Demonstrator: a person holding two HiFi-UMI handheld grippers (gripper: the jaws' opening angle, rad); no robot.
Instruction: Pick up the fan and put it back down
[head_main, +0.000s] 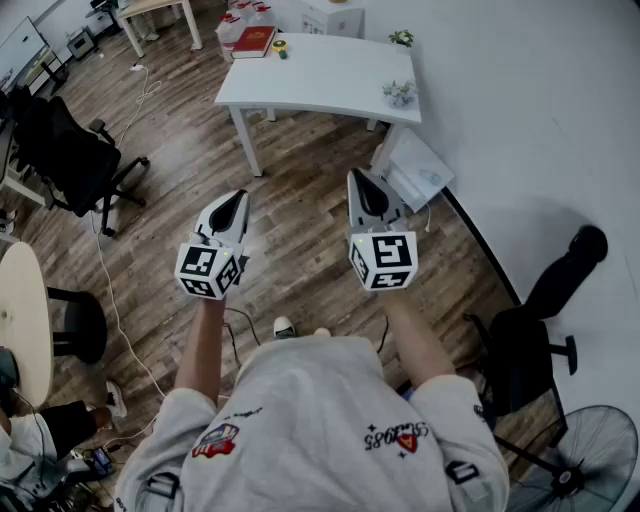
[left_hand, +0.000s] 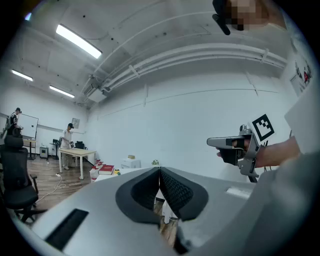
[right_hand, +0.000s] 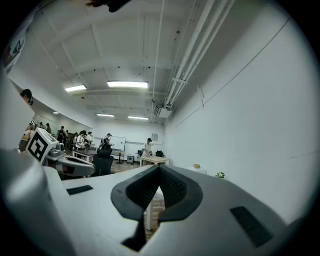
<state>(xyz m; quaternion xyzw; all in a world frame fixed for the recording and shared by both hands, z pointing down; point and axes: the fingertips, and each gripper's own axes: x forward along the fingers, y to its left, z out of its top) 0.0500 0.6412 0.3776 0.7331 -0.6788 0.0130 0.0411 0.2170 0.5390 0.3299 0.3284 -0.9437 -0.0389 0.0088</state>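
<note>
Standing on the wooden floor (head_main: 300, 230) a little short of the white desk (head_main: 320, 75), a person (head_main: 320, 430) holds both tools out level, side by side and apart, pointing toward the desk. The left tool (head_main: 237, 196) has its jaws pressed together with nothing between the dark pads. The right tool (head_main: 358, 178) is the same: its pads meet at the tips and nothing is caught between them.

The fan (head_main: 585, 465) stands on the floor well away from the desk, behind the person's right shoulder and close to the white wall (head_main: 540, 120); only part of its round black grille shows at the picture's edge. Neither tool is near it or turned its way. A black chair (head_main: 515, 365) sits between the fan and the desk, also along the wall. A small plant (head_main: 400, 93) rests on the desk's right edge, and a red book (head_main: 253, 41) lies by its far left corner.
</note>
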